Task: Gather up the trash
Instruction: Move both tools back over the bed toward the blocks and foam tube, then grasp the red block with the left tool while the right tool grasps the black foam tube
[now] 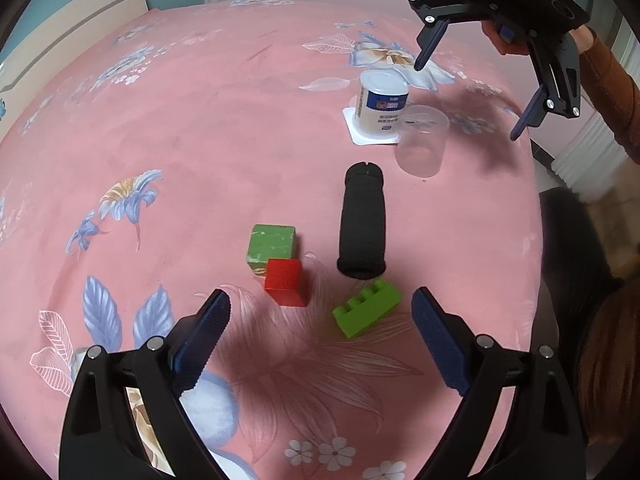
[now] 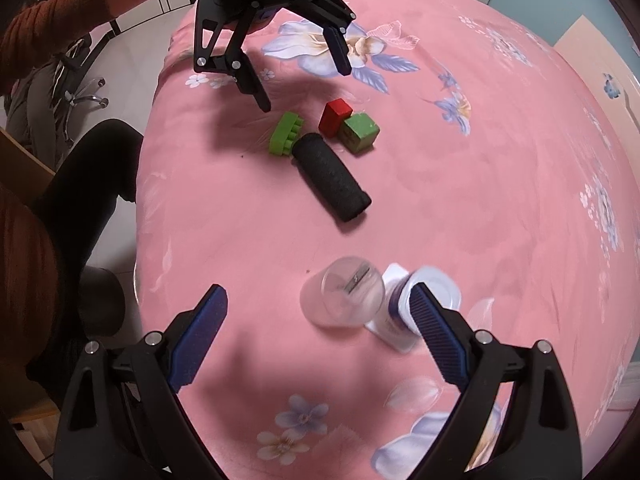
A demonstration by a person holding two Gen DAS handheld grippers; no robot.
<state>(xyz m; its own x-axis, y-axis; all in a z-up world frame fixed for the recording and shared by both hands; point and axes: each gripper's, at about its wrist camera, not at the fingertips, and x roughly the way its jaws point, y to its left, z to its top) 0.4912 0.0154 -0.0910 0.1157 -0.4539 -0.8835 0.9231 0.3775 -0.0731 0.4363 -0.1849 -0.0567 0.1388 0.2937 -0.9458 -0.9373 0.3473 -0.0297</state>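
On the pink floral tablecloth [image 1: 200, 128] lie a black foam cylinder [image 1: 362, 222], a green cube [image 1: 271, 245], a red cube [image 1: 285, 282] and a lime toothed block [image 1: 366, 310]. Farther off stand an upturned white yogurt cup [image 1: 382, 106] and a clear plastic cup [image 1: 422, 140]. My left gripper [image 1: 320, 320] hangs open above the blocks, holding nothing. My right gripper [image 2: 318, 300] is open over the clear cup [image 2: 342, 298] and the yogurt cup [image 2: 404, 308], not touching them. In each wrist view the other gripper shows: the right gripper [image 1: 466, 96], the left gripper [image 2: 306, 88].
The table edge runs along the person's side, with dark-trousered legs [image 2: 92, 168] and an orange sleeve [image 2: 60, 16] there. A chair base [image 2: 86, 92] stands on the pale floor. A beige board [image 1: 60, 32] leans against the blue wall beyond the table.
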